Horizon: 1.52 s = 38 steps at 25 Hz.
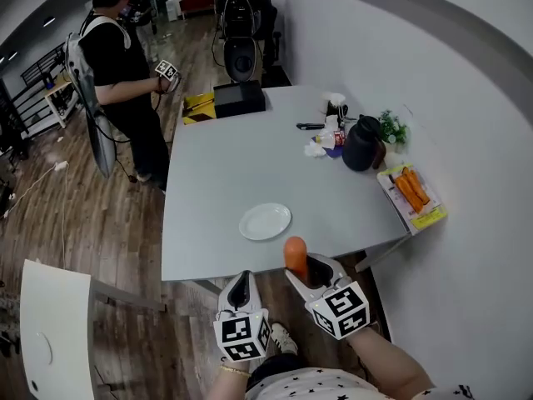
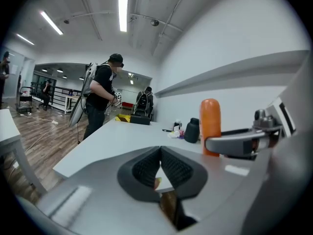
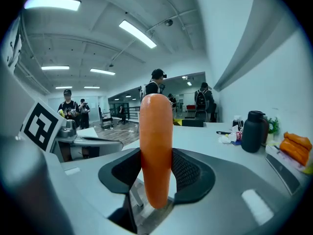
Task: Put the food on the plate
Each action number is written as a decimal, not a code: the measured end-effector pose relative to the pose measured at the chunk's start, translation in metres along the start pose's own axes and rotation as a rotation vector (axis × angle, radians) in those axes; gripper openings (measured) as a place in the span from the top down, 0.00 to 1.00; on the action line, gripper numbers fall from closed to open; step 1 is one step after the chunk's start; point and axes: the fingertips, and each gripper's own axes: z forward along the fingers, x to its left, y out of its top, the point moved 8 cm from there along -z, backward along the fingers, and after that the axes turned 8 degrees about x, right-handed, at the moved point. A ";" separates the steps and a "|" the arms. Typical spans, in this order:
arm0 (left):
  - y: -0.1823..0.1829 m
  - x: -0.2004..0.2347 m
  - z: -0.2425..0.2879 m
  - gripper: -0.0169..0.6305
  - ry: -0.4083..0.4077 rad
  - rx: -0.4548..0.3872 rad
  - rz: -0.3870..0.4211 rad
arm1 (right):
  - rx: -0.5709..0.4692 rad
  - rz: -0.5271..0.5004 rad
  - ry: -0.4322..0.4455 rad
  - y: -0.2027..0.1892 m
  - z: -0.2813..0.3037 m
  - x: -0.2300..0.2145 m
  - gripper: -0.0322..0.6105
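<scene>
My right gripper (image 1: 301,267) is shut on an orange carrot (image 1: 295,254), which stands upright between its jaws at the table's near edge. In the right gripper view the carrot (image 3: 156,151) fills the centre, clamped between the dark pads (image 3: 188,173). A white plate (image 1: 265,221) lies on the grey table (image 1: 241,152), just ahead and left of the carrot. My left gripper (image 1: 240,287) is shut with nothing in it, below the table edge; its pads (image 2: 173,168) meet. The carrot (image 2: 211,125) shows to its right.
A tray of more carrots (image 1: 410,188) sits at the table's right edge. A black jug (image 1: 362,143), a small plant (image 1: 391,128), cups and wrappers (image 1: 327,140) stand at the back right; a black box (image 1: 239,98) at the far end. A person (image 1: 125,65) stands left of the table.
</scene>
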 end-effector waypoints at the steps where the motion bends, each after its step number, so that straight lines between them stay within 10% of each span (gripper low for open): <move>1: 0.001 0.003 0.007 0.96 0.002 0.005 -0.004 | 0.022 -0.038 0.009 0.003 0.011 -0.008 0.65; 13: 0.008 0.040 0.067 0.96 0.058 0.080 -0.053 | 0.467 -0.883 0.163 0.027 0.183 -0.076 0.65; 21: 0.010 0.056 0.079 0.96 0.085 0.100 -0.075 | 0.728 -1.199 0.306 0.016 0.258 -0.074 0.65; 28: 0.010 0.059 0.082 0.96 0.085 0.107 -0.078 | 0.861 -1.327 0.352 -0.005 0.279 -0.070 0.65; 38: 0.012 0.058 0.080 0.96 0.072 0.109 -0.071 | 0.729 -1.201 0.257 0.003 0.272 -0.066 0.57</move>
